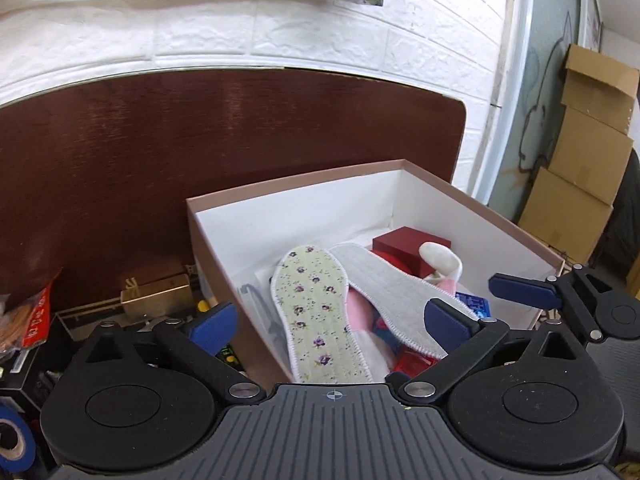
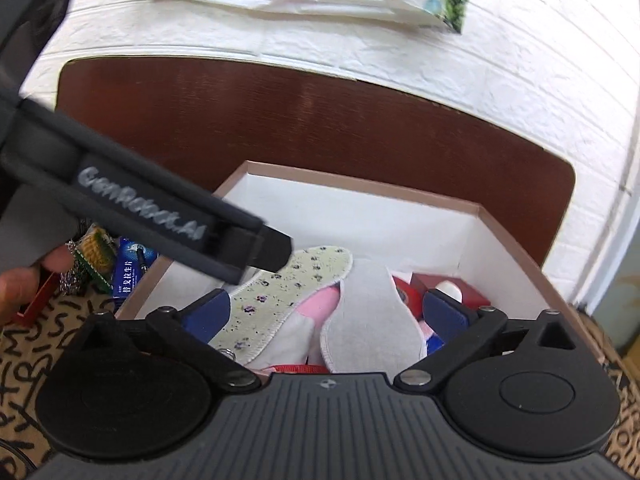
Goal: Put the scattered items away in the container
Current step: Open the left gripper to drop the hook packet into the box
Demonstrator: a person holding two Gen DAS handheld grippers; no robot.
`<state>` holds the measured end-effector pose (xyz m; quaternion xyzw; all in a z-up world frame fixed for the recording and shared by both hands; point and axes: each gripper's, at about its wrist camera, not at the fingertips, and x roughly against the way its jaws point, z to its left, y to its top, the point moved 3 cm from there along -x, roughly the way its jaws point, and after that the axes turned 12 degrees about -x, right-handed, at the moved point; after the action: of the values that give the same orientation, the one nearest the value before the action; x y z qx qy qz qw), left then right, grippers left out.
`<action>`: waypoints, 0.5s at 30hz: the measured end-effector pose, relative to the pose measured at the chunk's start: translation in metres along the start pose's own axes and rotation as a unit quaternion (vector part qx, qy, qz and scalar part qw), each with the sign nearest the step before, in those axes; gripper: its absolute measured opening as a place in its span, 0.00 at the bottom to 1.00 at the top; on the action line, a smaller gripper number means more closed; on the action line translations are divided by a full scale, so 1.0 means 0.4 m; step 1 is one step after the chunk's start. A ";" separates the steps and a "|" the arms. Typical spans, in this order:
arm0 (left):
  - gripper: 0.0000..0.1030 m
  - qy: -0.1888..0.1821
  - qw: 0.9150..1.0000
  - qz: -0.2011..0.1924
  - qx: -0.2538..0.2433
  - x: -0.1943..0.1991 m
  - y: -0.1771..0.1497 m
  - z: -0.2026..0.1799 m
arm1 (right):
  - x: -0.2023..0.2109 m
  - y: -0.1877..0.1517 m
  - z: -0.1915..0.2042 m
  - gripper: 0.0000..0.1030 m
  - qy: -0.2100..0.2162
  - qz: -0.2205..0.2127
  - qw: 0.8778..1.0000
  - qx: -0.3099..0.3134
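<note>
Both insoles (image 1: 316,312) lie in the box (image 1: 224,236) between my spread, empty fingers (image 2: 208,314); clutter (image 1: 156,296) left of them remains.

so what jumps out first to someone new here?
The pair of insoles in the open pink cardboard box: floral-print fabric insole face up, grey woven insole flipped over beside it. Both open grippers, left gripper and right gripper, hover over them, empty.

You see two insoles, floral (image 1: 316,312) and grey (image 1: 394,294), lying crossed atop clutter inside the open box (image 1: 288,200), lower centre.
</note>
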<state>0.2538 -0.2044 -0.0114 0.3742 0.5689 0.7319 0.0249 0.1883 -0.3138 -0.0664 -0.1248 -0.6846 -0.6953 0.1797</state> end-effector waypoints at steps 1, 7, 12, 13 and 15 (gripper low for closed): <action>1.00 0.006 1.000 0.000 -0.001 0.003 -0.004 -0.001 | 0.000 0.000 -0.002 1.00 -0.001 0.006 1.000 -0.009; 1.00 0.036 0.999 -0.004 0.006 0.030 -0.028 0.001 | 0.019 -0.004 -0.006 1.00 -0.008 0.013 0.999 -0.032; 1.00 0.044 0.999 0.000 0.014 0.063 -0.043 0.005 | 0.027 0.007 0.001 1.00 -0.008 0.015 0.999 -0.042; 1.00 0.045 0.999 0.001 0.014 0.069 -0.047 0.004 | 0.030 0.010 0.002 1.00 -0.008 0.015 0.999 -0.043; 1.00 0.046 0.999 0.002 0.012 0.082 -0.054 0.000 | 0.044 0.009 0.006 1.00 -0.007 0.013 0.999 -0.044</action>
<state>0.2219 -0.1816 -0.0125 0.3415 0.5771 0.7418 -0.0071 0.1737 -0.3129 -0.0556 -0.1463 -0.6531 -0.7213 0.1786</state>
